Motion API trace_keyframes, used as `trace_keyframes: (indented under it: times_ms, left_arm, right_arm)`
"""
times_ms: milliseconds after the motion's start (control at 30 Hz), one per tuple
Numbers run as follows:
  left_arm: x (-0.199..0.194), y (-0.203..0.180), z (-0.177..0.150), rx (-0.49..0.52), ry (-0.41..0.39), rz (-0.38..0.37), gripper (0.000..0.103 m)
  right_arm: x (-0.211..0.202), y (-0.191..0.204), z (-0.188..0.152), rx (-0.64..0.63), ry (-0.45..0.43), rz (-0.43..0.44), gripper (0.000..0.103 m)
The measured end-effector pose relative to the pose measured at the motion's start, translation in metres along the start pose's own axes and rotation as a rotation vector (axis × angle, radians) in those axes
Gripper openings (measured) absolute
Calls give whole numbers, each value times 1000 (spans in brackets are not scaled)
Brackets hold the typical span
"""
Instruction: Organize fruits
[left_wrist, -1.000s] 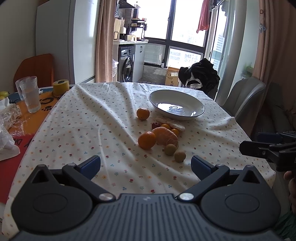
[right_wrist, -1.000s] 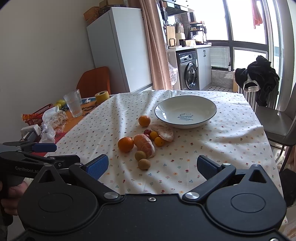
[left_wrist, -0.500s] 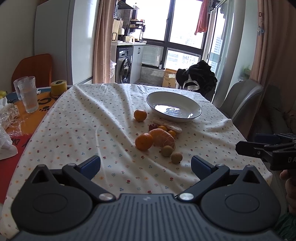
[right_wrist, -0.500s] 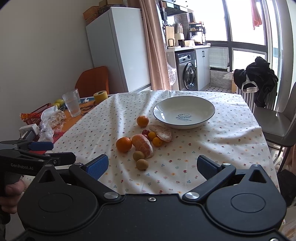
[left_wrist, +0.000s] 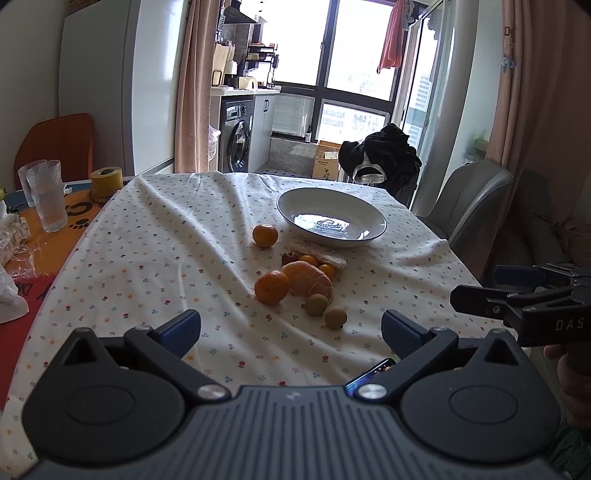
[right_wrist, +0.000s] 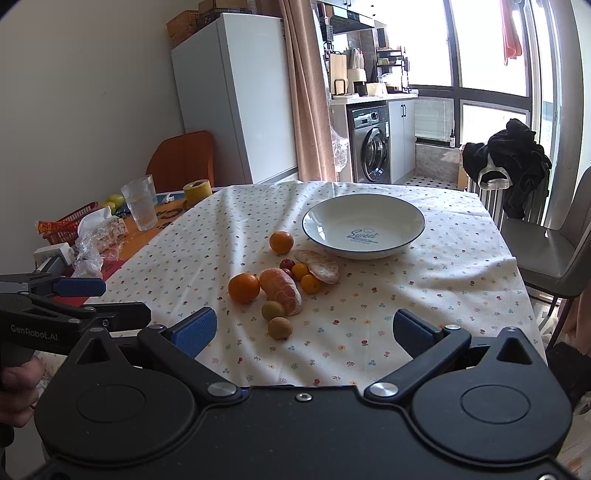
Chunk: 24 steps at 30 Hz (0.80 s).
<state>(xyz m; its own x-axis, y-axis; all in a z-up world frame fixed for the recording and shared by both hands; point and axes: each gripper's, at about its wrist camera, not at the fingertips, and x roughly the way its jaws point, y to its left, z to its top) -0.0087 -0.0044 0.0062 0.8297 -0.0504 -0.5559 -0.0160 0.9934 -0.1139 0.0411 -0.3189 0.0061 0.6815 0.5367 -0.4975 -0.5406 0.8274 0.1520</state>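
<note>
Table (right_wrist: 436, 295) under floral cloth; fruits (right_wrist: 280, 286) clustered mid-table just beside empty white bowl (right_wrist: 364, 225), none in it. Left gripper (left_wrist: 291, 326) and right gripper (right_wrist: 304, 330) both at near edge, jaws apart, holding nothing. Glasses (left_wrist: 46, 199), tape roll (left_wrist: 106, 181) far left; fridge (right_wrist: 236, 103), washer (right_wrist: 371, 147), window behind

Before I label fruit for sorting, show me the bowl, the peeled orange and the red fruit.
bowl (right_wrist: 408, 215): right wrist view, far rim.
peeled orange (right_wrist: 280, 288): right wrist view, middle of its flesh.
red fruit (right_wrist: 286, 263): right wrist view, its top.
</note>
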Motion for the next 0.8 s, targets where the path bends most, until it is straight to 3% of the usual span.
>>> trace_keyframes:
  times_ms: [800]
  left_arm:
    - [-6,3,3,-11,-16,3,103]
  right_arm:
    - [-5,2,2,-14,-22,-7,103]
